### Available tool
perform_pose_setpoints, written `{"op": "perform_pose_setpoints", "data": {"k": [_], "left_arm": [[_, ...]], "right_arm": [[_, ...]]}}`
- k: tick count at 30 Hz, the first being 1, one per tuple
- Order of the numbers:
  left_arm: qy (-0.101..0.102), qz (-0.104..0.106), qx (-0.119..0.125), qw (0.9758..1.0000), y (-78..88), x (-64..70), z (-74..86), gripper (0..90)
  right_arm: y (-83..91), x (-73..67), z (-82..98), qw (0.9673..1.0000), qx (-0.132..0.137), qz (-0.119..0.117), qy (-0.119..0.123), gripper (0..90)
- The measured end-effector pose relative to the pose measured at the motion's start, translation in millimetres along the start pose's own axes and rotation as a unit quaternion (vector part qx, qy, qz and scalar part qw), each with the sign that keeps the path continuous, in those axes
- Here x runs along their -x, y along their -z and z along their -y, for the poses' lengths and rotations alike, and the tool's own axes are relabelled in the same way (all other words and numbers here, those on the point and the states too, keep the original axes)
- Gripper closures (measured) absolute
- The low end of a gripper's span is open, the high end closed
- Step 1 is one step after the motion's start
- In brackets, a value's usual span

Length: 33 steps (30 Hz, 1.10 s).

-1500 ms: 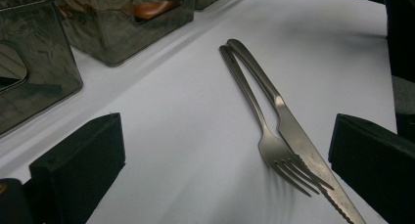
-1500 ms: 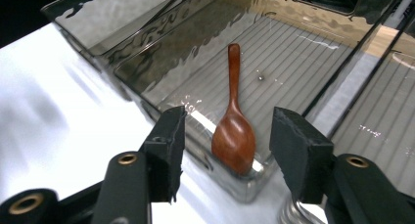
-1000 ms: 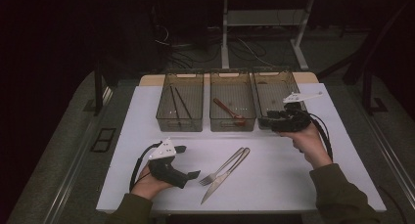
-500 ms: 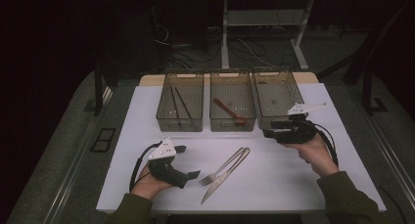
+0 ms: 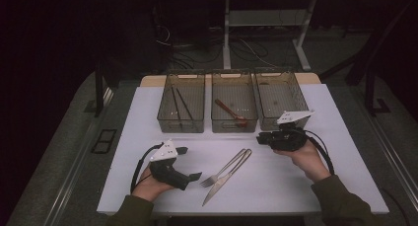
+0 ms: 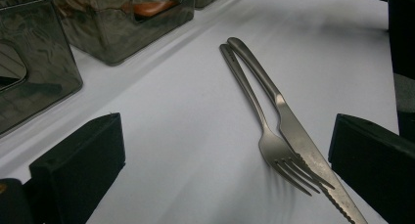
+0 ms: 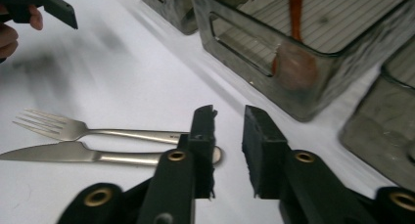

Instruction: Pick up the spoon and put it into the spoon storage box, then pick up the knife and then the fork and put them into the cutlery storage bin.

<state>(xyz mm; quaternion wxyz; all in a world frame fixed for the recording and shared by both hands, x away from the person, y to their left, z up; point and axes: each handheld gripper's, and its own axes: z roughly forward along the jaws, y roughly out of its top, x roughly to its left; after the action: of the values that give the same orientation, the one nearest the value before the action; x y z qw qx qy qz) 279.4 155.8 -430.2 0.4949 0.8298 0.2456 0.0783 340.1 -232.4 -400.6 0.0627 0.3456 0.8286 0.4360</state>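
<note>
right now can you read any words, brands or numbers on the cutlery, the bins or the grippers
No text can be read here.
fork: a small dark mark on the handle near the right gripper, too small and blurred to read.
knife: no lettering visible.
bins: no labels visible.
left gripper: no markings visible.

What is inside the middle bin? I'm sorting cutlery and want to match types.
Inside the middle bin lies one reddish-brown spoon, bowl toward the near wall. The tinted near wall blurs the floor close behind it, so anything small there can't be made out.
</note>
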Motion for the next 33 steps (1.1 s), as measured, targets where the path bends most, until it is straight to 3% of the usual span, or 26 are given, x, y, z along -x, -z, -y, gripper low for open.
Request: {"op": "perform_pose_setpoints", "data": {"k": [5,17,27,33], "left_arm": [[0.000,0.000,0.000,1.0000,0.1,0.1,0.1,0.0],[0.002,0.000,0.002,1.0000,0.2,0.0,0.4,0.0],[0.001,0.000,0.001,1.0000,0.9,-0.4,0.5,0.0],[0.001,0.000,0.003,1.0000,0.3,-0.5,0.4,0.0]], "right_arm": [[-9.6,-3.5,-0.7,0.9999,-0.007,-0.011,0.004,88.4],[-43.7,-14.8,1.0,0.9981,-0.047,-0.033,0.021,88.7],[-66.4,-22.3,5.9,0.9949,-0.087,-0.028,0.042,88.8],[-71.0,-27.4,6.5,0.9925,-0.103,-0.020,0.063,88.8]]}}
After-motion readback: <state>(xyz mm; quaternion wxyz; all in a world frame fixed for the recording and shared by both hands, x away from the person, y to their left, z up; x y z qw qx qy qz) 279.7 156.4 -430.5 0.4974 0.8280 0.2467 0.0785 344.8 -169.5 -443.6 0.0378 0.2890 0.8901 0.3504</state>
